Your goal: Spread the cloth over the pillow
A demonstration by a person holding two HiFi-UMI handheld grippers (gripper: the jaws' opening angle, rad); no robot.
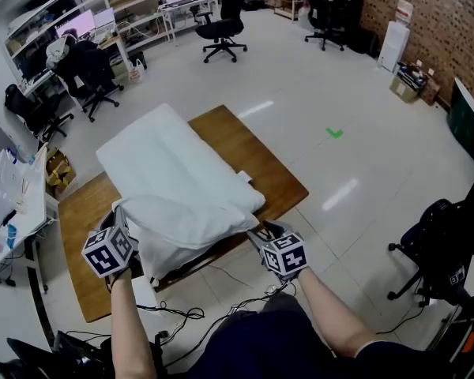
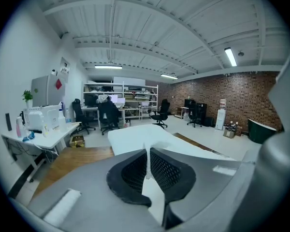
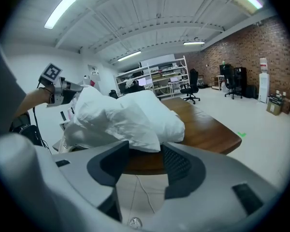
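Note:
A white cloth (image 1: pixel 170 160) lies lengthwise over a white pillow (image 1: pixel 170 255) on the wooden table (image 1: pixel 268 164); the pillow's near end shows under the cloth's raised near edge. My left gripper (image 1: pixel 123 212) is at the near left corner, shut on a thin fold of the cloth (image 2: pixel 146 161) that runs between its pads. My right gripper (image 1: pixel 261 232) hangs at the near right corner, just off the table's edge. In the right gripper view its jaws stand open with nothing between them, and the bunched cloth (image 3: pixel 121 117) lies just ahead of them.
The table's near edge (image 3: pixel 145 162) is right in front of the right gripper. Cables (image 1: pixel 221 302) trail over the floor by my feet. A white desk (image 1: pixel 12 204) stands at the left, a black chair (image 1: pixel 446 247) at the right, and office chairs (image 1: pixel 221 26) further back.

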